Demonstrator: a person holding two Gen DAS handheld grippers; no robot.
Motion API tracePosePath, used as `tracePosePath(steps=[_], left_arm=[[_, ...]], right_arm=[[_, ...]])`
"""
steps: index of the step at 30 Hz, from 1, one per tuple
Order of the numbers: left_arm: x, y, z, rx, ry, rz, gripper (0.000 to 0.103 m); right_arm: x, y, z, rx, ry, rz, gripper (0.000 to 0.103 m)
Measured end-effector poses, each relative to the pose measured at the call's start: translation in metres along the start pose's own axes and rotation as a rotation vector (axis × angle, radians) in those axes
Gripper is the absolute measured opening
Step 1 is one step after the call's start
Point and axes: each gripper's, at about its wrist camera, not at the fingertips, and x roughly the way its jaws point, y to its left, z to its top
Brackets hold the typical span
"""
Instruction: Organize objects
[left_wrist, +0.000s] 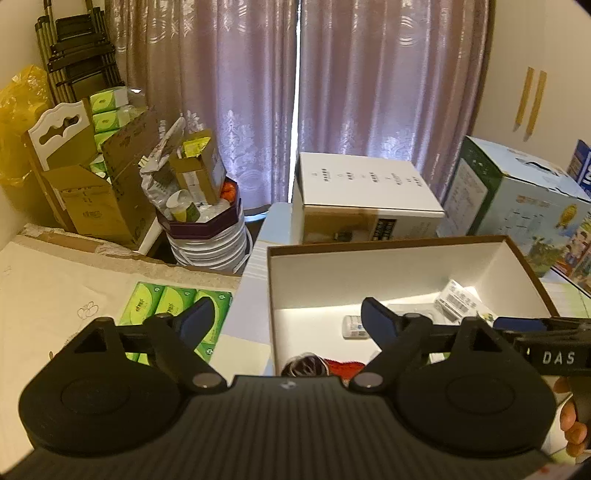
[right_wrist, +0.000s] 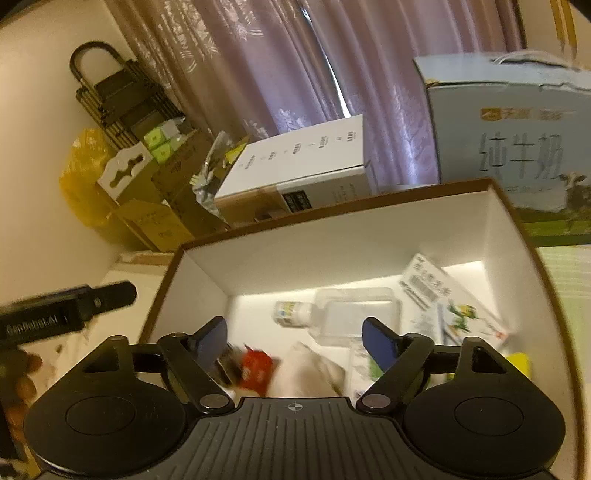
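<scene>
Surface: a pale table (left_wrist: 255, 295), partly covered by a cream cloth (left_wrist: 55, 288).
On cloth: green tissue packs (left_wrist: 166, 306).
On table: open brown-rimmed box (left_wrist: 388, 242), white carton (left_wrist: 362, 184) behind it.

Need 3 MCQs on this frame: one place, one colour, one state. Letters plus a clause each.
1. Where does the small clear bottle lie?
A. inside the open box
B. on the green tissue packs
C. on the white carton

2. What colour are the pads on the right tongs?
A. red
B. blue
C. yellow

3. How do the left tongs stand?
A. shut on the bottle
B. shut on nothing
C. open, holding nothing

Key: 1 A, the bottle rests on the box floor; 2 B, both fingertips show blue faces; 3 C, a wide gap with nothing between the pads.
</scene>
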Motion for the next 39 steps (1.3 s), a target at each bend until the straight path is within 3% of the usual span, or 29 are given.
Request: tracePosePath(steps=[4, 12, 21, 28, 39], left_arm=[[-0.011, -0.006, -0.01, 0.005, -0.001, -0.017, 0.092], [-0.034, -0.018, -0.033, 0.007, 0.001, -0.042, 0.096], [-0.086, -0.034, -0.065, 0.007, -0.029, -0.054, 0.102], [-0.134, -0.051, -0.098, -0.025, -0.022, -0.068, 0.102], [-0.207, -0.078, -0.15, -0.03, -0.017, -0.01, 0.102]], right_arm=[[-0.018, 0.001, -0.013, -0.034, 0.004, -0.037, 0.082], [-0.056, 0.001, -0.041, -0.033, -0.027, -0.125, 0.082], [-0.109, 0.001, -0.066, -0.047, -0.066, -0.159, 0.082], [-0.154, -0.002, -0.093, -0.049, -0.079, -0.144, 0.082], [-0.226, -0.001, -0.135, -0.057, -0.084, -0.07, 0.082]])
